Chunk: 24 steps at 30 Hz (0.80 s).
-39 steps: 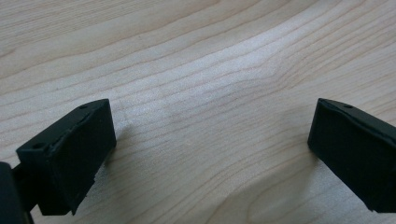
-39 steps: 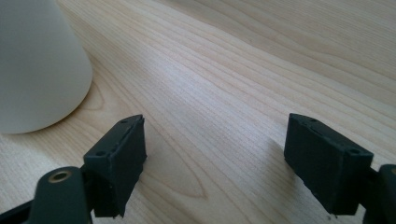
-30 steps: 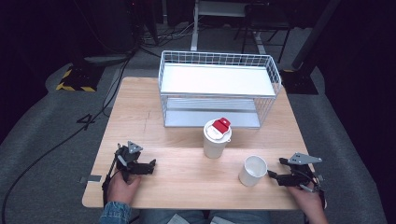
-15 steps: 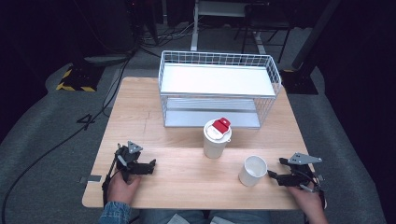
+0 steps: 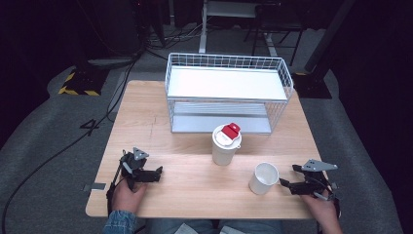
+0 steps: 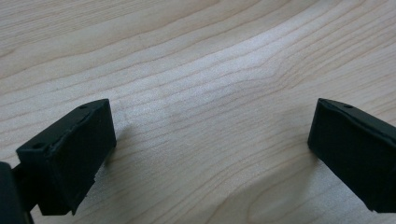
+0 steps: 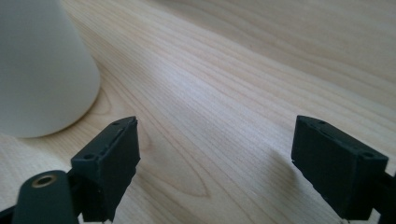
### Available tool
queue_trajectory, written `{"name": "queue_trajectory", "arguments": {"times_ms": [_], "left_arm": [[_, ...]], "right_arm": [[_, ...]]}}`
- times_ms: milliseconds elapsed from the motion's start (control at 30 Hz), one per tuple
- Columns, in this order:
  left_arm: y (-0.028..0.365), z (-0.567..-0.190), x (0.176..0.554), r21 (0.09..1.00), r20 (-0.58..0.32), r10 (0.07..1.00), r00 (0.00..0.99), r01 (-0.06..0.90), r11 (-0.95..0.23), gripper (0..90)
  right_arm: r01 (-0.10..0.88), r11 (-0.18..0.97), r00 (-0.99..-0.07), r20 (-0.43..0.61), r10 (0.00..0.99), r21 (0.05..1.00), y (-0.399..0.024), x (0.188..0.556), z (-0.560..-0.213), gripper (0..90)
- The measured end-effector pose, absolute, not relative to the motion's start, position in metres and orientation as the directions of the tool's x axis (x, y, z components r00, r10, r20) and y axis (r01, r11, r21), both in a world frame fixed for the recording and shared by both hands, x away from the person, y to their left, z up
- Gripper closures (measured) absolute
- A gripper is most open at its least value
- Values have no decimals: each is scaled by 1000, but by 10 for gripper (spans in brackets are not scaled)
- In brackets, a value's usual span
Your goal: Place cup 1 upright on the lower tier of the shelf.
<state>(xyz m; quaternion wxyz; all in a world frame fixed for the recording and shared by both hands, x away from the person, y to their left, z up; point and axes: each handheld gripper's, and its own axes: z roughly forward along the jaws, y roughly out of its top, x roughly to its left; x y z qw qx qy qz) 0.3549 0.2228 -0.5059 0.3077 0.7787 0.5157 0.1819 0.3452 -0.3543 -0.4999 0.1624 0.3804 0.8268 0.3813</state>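
A white paper cup with a lid [image 5: 226, 145] stands upright near the table's middle, a small red object [image 5: 230, 130] lying on its lid. An open white cup [image 5: 263, 178] stands to its right, nearer the front edge; its side shows at the left of the right gripper view [image 7: 37, 70]. My right gripper [image 5: 287, 184] rests on the table just right of that cup, open with nothing between its fingers [image 7: 216, 163]. My left gripper [image 5: 157, 174] lies at the front left, jaws wide apart over bare wood [image 6: 212, 144].
A white wire basket shelf [image 5: 229, 92] with two levels stands at the back of the wooden table [image 5: 195, 185]. Dark floor with cables surrounds the table. A hand holds each gripper near the front edge.
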Motion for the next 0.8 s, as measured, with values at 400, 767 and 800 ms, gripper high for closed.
{"name": "queue_trajectory", "arguments": {"times_ms": [400, 767, 800], "left_arm": [[223, -506, 356, 668, -33, 916, 401, 690, -278, 14], [223, -506, 356, 668, -33, 916, 401, 690, -278, 14], [223, -506, 356, 668, -33, 916, 401, 690, -278, 14]], "right_arm": [[413, 366, -688, 22, 725, 834, -355, 320, -471, 160], [341, 301, -721, 42, 692, 891, -348, 291, -452, 158], [330, 302, -732, 41, 680, 894, -346, 289, -450, 158]]}}
